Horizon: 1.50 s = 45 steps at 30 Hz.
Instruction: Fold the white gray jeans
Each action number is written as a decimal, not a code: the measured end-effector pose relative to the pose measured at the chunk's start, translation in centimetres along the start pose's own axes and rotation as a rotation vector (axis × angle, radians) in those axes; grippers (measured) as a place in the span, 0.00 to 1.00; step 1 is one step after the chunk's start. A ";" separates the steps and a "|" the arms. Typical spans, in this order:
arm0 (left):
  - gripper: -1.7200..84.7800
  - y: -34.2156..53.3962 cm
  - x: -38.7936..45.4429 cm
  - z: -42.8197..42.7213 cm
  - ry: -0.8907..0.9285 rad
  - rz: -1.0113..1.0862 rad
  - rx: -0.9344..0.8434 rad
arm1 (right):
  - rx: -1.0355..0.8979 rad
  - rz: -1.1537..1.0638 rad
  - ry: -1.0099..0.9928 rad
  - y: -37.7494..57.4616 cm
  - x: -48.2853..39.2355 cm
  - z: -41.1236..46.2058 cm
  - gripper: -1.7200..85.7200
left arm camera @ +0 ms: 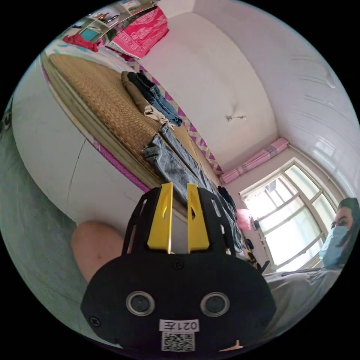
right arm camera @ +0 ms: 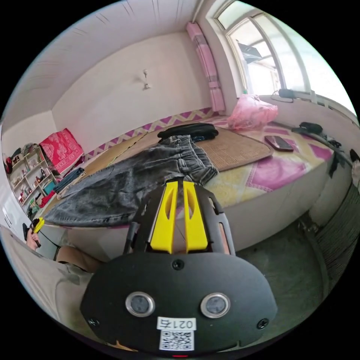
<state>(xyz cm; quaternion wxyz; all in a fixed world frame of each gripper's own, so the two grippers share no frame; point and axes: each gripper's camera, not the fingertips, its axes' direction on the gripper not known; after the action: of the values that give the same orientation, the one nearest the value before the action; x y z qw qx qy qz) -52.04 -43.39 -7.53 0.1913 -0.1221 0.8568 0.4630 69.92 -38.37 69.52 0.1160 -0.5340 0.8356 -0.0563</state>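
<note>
The pale grey washed jeans (right arm camera: 127,180) lie spread flat on a woven mat (right arm camera: 232,150) on the bed, waistband toward the window. In the left gripper view the jeans (left arm camera: 168,161) hang slightly over the bed's edge. My left gripper (left arm camera: 180,185) hovers off the bed's side, short of the jeans, its yellow jaws close together with nothing between them. My right gripper (right arm camera: 180,183) is held just before the waistband, jaws nearly touching and holding nothing. The left gripper (right arm camera: 35,225) also appears in a hand at the far left of the right gripper view.
A stack of folded jeans (left arm camera: 150,93) sits further along the mat. A black garment (right arm camera: 191,131), a pink bag (right arm camera: 251,112) and a phone (right arm camera: 279,143) lie near the window. Shelves (right arm camera: 26,176) stand at the far end. The person's knee (left arm camera: 93,247) is beside the bed.
</note>
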 end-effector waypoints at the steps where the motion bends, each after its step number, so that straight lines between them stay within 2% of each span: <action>1: 0.08 0.0 -0.3 -0.2 -0.022 -0.020 0.018 | -0.008 0.020 0.002 1.2 0.3 -0.3 0.05; 11: 0.05 -1.4 -0.9 -0.4 -0.060 -0.124 0.028 | -0.101 0.242 -0.079 10.9 2.5 1.5 0.09; 24: 0.08 -1.6 -1.7 -2.1 -0.055 -0.149 0.001 | -0.148 0.455 -0.189 16.8 5.1 5.7 0.11; 32: 0.08 -1.0 -2.1 -0.7 -0.055 -0.166 -0.023 | -0.129 0.758 -0.425 22.9 8.5 10.8 0.10; 45: 0.09 0.3 -3.0 1.5 -0.083 -0.193 -0.109 | -0.174 0.739 -0.412 30.3 6.2 14.1 0.10</action>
<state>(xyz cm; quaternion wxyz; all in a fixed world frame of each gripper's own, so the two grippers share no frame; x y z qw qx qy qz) -49.14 -41.85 -6.79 0.2634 -0.1950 0.8058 0.4932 44.34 -30.74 48.46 0.2472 -0.2069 0.9317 0.1674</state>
